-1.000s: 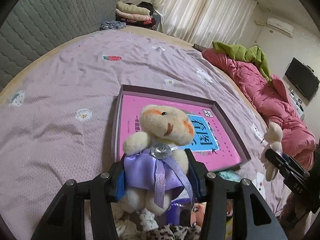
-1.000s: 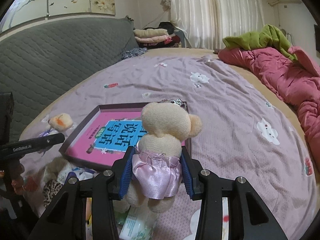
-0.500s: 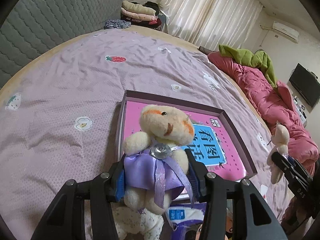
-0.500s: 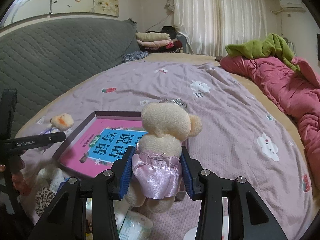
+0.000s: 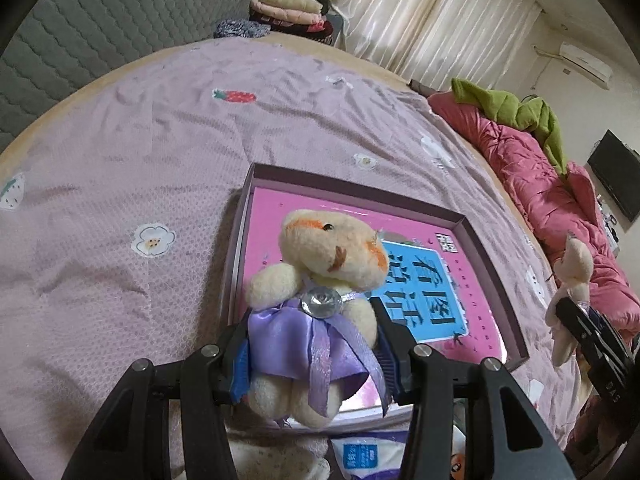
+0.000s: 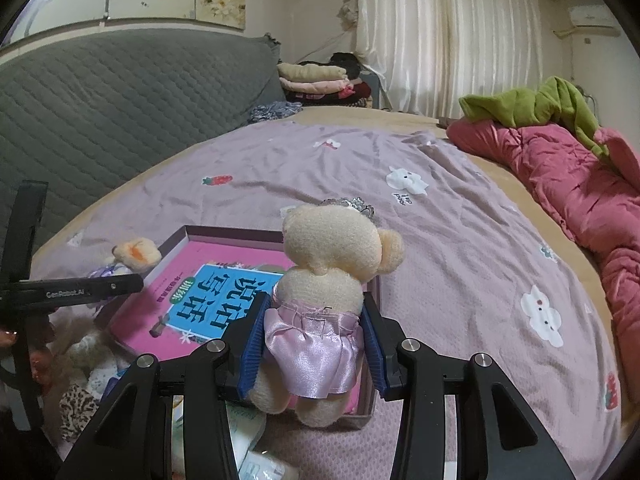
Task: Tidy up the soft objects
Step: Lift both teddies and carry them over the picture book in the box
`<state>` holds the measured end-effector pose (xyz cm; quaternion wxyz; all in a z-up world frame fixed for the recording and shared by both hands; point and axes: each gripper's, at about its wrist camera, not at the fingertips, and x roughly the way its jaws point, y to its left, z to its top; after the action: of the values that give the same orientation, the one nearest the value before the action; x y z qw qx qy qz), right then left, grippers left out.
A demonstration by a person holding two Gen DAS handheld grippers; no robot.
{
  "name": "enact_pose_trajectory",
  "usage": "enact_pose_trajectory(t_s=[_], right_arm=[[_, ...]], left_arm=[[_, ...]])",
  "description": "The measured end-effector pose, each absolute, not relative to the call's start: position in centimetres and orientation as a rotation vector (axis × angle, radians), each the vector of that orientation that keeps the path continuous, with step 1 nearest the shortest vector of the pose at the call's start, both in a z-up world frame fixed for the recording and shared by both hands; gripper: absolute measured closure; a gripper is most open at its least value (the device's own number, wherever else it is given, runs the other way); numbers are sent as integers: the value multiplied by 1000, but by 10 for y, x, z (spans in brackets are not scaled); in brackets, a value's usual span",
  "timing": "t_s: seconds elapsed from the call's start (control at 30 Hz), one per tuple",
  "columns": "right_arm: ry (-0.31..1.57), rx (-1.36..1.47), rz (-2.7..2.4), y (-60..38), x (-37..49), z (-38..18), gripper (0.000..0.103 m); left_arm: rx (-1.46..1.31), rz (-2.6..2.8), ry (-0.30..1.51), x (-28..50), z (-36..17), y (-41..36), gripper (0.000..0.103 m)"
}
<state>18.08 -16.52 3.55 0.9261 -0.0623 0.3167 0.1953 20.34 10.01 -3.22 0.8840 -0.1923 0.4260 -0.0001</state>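
Note:
My left gripper point(image 5: 310, 354) is shut on a cream bear in a purple dress point(image 5: 316, 280), held upright by its waist and facing the camera. My right gripper point(image 6: 314, 344) is shut on a cream bear in a pink dress point(image 6: 324, 280) with a silver crown, its back to the camera. Both bears hang over a shallow purple box point(image 5: 472, 228) with a pink and blue book point(image 5: 432, 280) inside, lying on the lilac bedsheet point(image 5: 140, 152). The pink-dress bear point(image 5: 570, 276) shows at the right of the left wrist view, the purple-dress bear point(image 6: 134, 252) at the left of the right wrist view.
A pink quilt point(image 6: 560, 168) with a green garment point(image 6: 532, 100) lies along the bed's right side. A grey quilted headboard point(image 6: 100, 92) and folded clothes point(image 6: 316, 80) stand at the back. Small soft items and packets point(image 6: 88, 368) lie near the box's near edge.
Both grippers have moved forward over the bed with their bears, and the box now lies closer beneath them. The clutter at the bottom has slid mostly out of view.

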Motion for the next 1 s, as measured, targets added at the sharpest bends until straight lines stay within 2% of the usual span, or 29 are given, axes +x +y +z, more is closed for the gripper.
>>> enact_pose_trajectory(t_s=[1.0], right_arm=[[901, -210, 333, -149, 224, -30, 57]], left_arm=[[-350, -24, 985, 228, -59, 79, 52]])
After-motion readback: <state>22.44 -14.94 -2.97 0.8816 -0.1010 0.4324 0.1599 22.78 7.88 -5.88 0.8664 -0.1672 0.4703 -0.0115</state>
